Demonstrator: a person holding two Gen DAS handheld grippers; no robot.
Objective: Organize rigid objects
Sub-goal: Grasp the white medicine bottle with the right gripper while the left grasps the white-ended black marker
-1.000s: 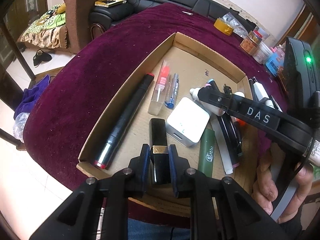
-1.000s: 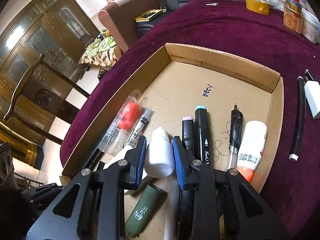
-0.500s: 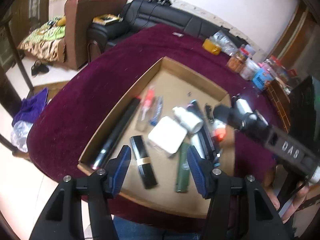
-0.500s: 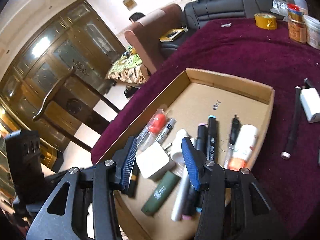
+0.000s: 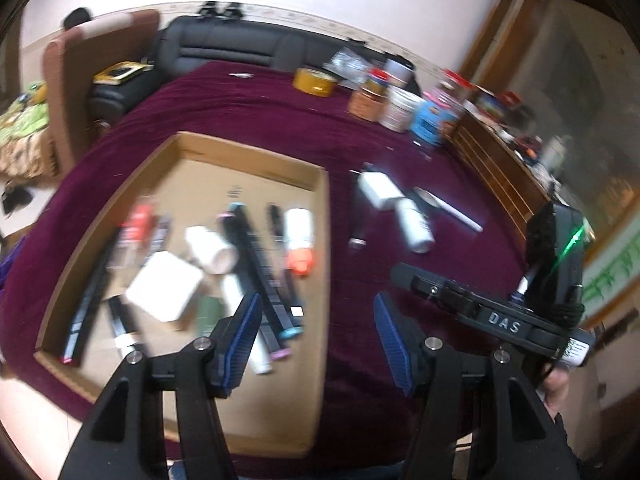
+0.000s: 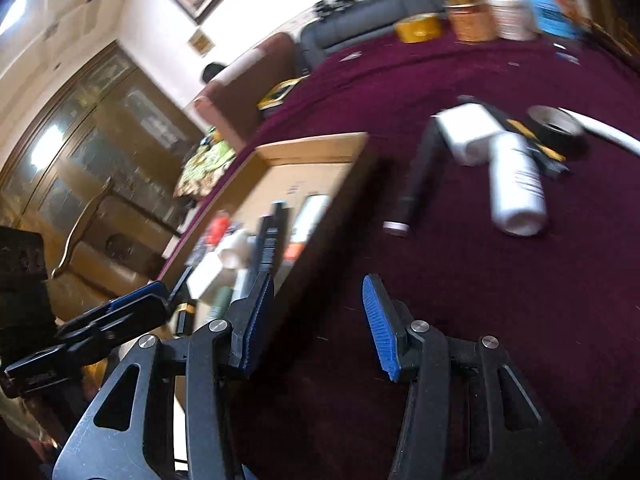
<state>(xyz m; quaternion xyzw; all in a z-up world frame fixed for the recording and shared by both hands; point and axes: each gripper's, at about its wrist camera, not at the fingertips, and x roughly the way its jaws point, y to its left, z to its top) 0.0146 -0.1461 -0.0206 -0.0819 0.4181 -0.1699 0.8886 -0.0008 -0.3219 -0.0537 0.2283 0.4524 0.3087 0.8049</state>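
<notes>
Cardboard tray [image 5: 316,216], shallow and tan with low walls, lies on the maroon-covered worktop [image 5: 248,116] and holds a loose row of long, rigid things. Among them are a black marker with a pale blue cap [image 5: 262,264], a white tube with an orange cap [image 5: 299,236], a short white bottle [image 5: 210,250] lying on its side, a flat white box [image 5: 164,290], a dark green tube [image 5: 208,312], a long black pen with red ends [image 5: 90,292] along the tray's left wall, and a black lipstick-like case with a gold band [image 5: 122,328]. All are blurred.

Outside the tray, to its right on the cloth, lie a white cylinder bottle [image 6: 516,184], a white block [image 6: 468,130], a slim black stick with a pale tip [image 6: 416,176] and a roll of black tape [image 6: 554,126].

Left hand-held gripper [image 5: 316,332] hovers over the tray's right wall, its blue-padded jaws spread with nothing between them. Right hand-held gripper [image 6: 316,320] hangs over bare cloth just right of the tray, jaws likewise apart and empty.
</notes>
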